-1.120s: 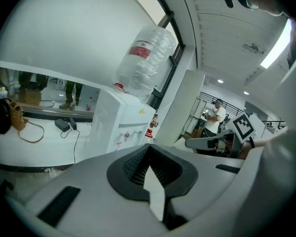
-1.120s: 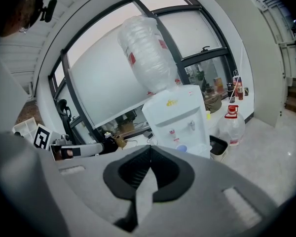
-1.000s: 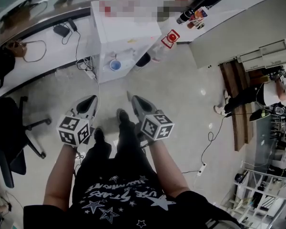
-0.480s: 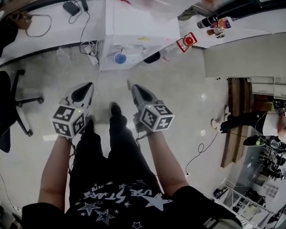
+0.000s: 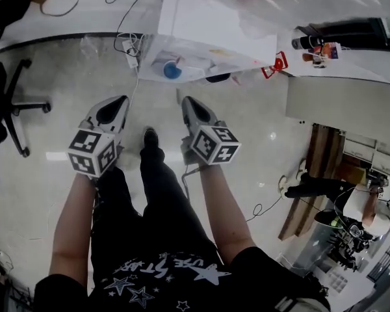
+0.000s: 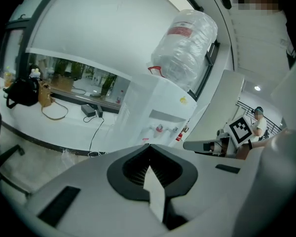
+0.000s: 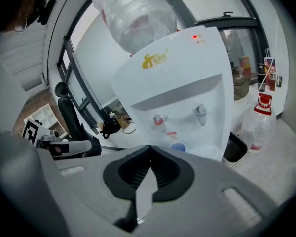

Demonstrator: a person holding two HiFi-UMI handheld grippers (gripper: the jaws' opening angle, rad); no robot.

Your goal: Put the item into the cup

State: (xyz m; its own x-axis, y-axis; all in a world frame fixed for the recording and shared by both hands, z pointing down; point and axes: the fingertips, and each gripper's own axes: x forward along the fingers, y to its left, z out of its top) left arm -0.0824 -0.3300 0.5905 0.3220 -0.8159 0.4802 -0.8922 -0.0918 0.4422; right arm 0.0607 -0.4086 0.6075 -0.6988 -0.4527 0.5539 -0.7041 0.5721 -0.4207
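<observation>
Right gripper view: blue cup stands on the drip tray of the water dispenser, below and between its two taps. I can't single out the item to go in (nothing held, nothing obvious near the cup). Cup looks light and thin-walled, so it likely tips or crushes easily; grip low on the side wall, gently, or leave it standing. Right hand-held gripper is closed on nothing. Left hand-held gripper same: jaws together, empty. Both are well short of the dispenser, over the floor. Task looks unstarted.
</observation>
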